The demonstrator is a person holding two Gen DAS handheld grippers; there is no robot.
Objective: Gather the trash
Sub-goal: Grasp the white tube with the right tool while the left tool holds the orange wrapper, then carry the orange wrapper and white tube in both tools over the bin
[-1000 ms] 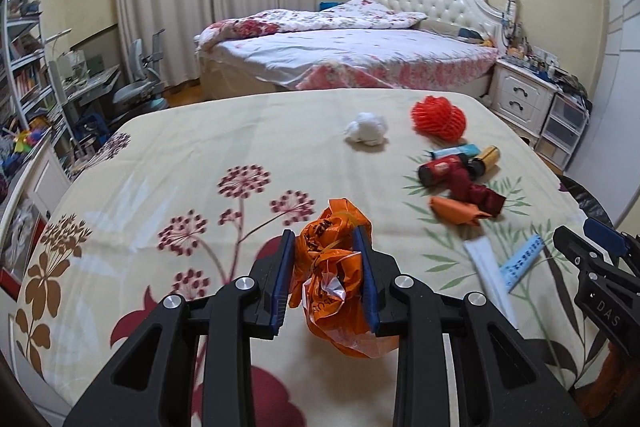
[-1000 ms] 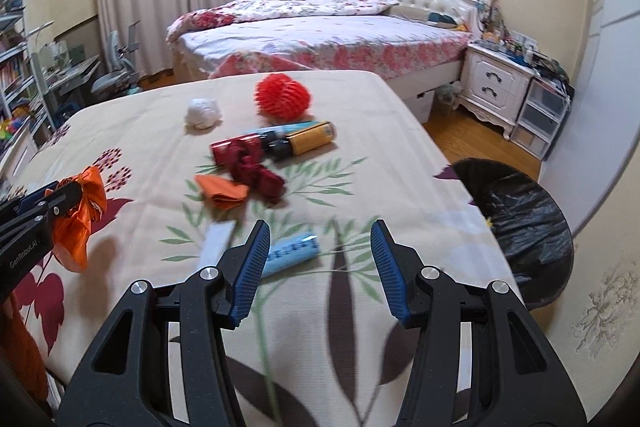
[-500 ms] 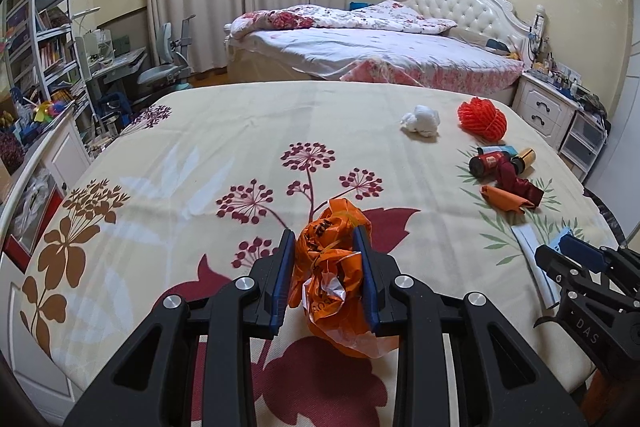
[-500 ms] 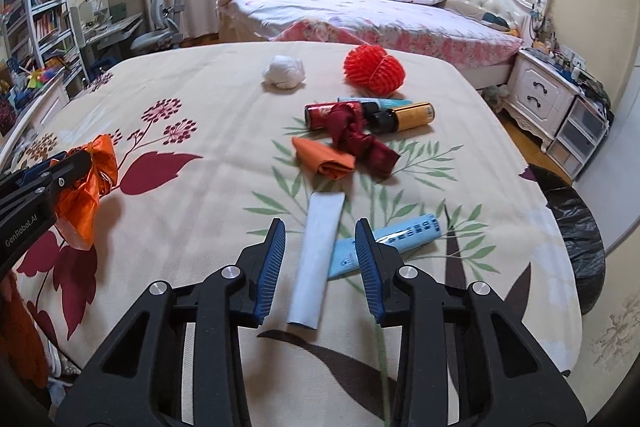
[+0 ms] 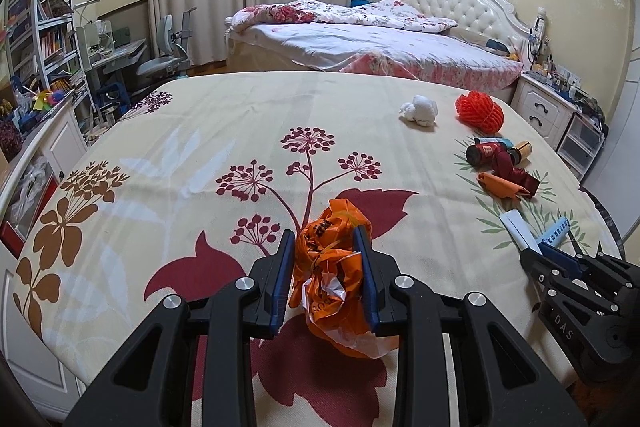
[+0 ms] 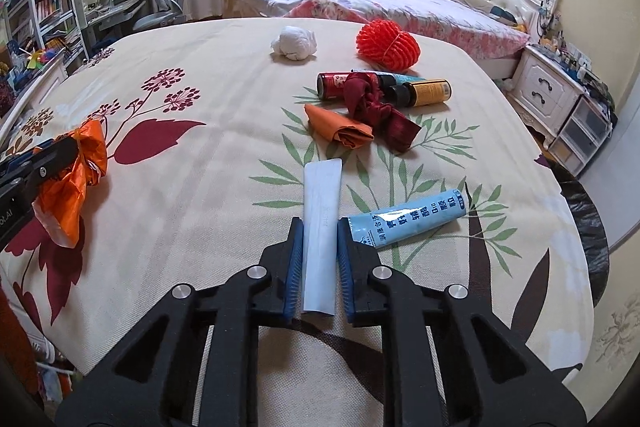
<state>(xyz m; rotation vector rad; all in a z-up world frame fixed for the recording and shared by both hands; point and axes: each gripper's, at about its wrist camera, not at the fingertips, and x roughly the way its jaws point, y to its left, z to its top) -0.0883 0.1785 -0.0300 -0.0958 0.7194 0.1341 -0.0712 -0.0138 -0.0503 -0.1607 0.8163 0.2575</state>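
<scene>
In hand: left gripper (image 5: 326, 277) clamped on crumpled orange bag (image 5: 334, 279). Right gripper (image 6: 318, 263) closing on white tube (image 6: 321, 223) near the bedspread's (image 6: 208, 187) front edge. Outstanding: blue tube (image 6: 406, 219), bottles, rags, red mesh, white wad (nothing visibly binned).

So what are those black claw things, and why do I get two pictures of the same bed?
The claws are two-finger grabbers; a person holds one in each hand. Each carries a small camera looking along its fingers, so you get one picture per hand.

In the left-hand picture, the left gripper pinches a crumpled orange plastic bag.

In the right-hand picture, the right gripper is closing its blue pads around a flat white tube lying on the flowered bedspread.

More trash lies there: a blue tube, a white wad, a red mesh ball, a folded orange wrapper, a dark red ribbon and small bottles. A black bin bag waits off the bed's right edge.
</scene>
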